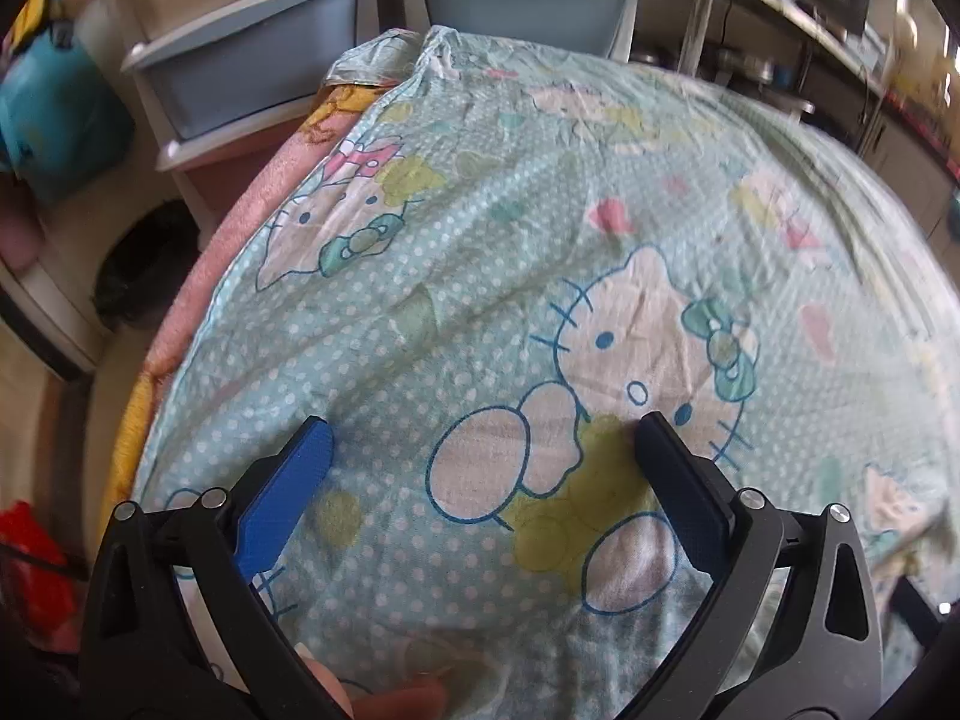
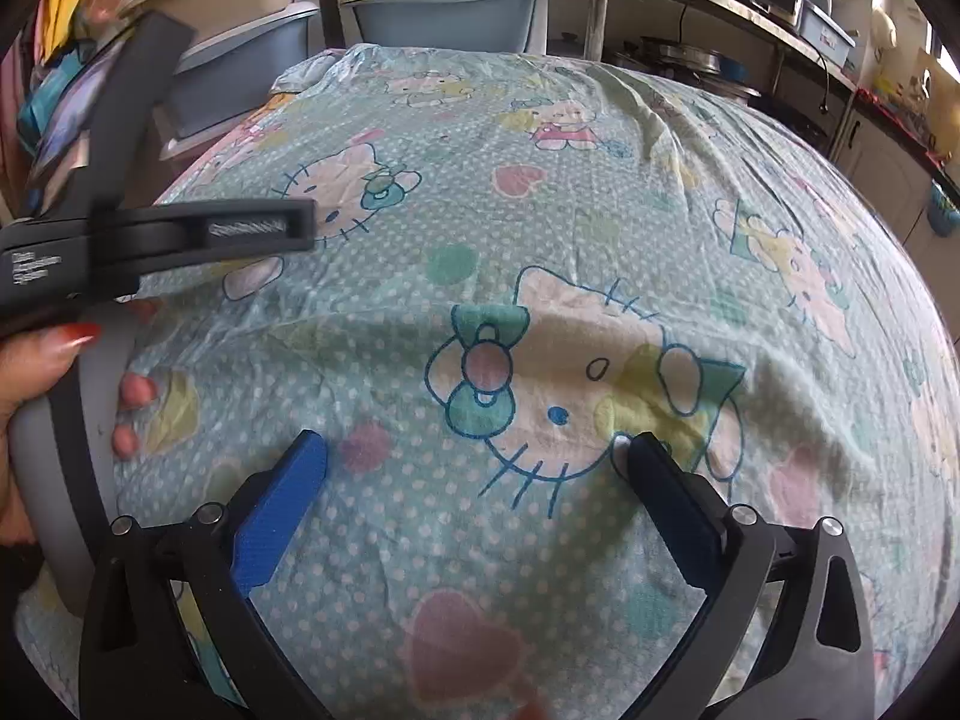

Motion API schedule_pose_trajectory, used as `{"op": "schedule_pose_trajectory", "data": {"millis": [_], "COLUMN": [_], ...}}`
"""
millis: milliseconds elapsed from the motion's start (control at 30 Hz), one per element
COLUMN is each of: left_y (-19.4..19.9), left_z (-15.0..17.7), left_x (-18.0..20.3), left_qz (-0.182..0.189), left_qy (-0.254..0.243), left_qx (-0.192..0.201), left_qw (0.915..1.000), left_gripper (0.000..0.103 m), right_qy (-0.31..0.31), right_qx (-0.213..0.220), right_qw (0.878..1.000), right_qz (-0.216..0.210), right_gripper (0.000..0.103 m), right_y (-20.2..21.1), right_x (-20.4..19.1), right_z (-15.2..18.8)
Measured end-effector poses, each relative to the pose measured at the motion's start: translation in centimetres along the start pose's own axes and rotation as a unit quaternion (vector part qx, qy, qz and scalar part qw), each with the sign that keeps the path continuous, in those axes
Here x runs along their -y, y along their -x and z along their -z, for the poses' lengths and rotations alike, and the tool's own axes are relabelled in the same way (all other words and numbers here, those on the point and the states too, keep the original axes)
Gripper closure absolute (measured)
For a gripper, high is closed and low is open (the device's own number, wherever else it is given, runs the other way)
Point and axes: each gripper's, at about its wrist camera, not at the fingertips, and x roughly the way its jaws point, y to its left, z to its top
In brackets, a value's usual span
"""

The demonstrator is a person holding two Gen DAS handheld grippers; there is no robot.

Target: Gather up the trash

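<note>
No trash shows on the bed in either view. My left gripper [image 1: 483, 435] stands open above the pale blue cartoon-cat bedsheet [image 1: 510, 228], its blue-padded fingers [image 1: 300, 480] wide apart with nothing between them. My right gripper [image 2: 474, 450] is also open over the same bedsheet [image 2: 540, 228], empty. In the right wrist view the left gripper's black body [image 2: 150, 228] appears at the left edge, held by a hand [image 2: 36, 372] with red nails. A black-lined bin [image 1: 147, 267] sits on the floor left of the bed.
Stacked plastic drawers [image 1: 240, 60] stand at the bed's far end. A red bag [image 1: 30, 564] lies on the floor at lower left. A shelf with pots and an appliance [image 2: 690, 54] runs along the right. A pink blanket edge [image 1: 228, 228] shows under the sheet.
</note>
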Motion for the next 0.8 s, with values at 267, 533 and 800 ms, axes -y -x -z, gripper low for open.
{"op": "schedule_pose_trajectory", "data": {"millis": [267,533,800], "left_y": [0.39,0.38,0.37], "left_z": [-0.34,-0.31,-0.33], "left_x": [-0.08,-0.11,-0.08], "left_qz": [0.001,0.0,0.0], "left_qy": [0.002,0.001,0.001], "left_qx": [0.001,0.001,0.001], "left_qw": [1.0,1.0,1.0], "left_gripper": [0.01,0.01,0.01], "right_qy": [0.001,0.001,0.001], "right_qx": [-0.002,-0.001,-0.001], "right_qw": [1.0,1.0,1.0], "right_qz": [0.001,0.001,0.001], "right_gripper": [0.005,0.005,0.005], "right_y": [-0.05,0.08,0.14], "right_x": [0.07,-0.18,-0.27], "right_z": [-0.14,-0.14,-0.19]}}
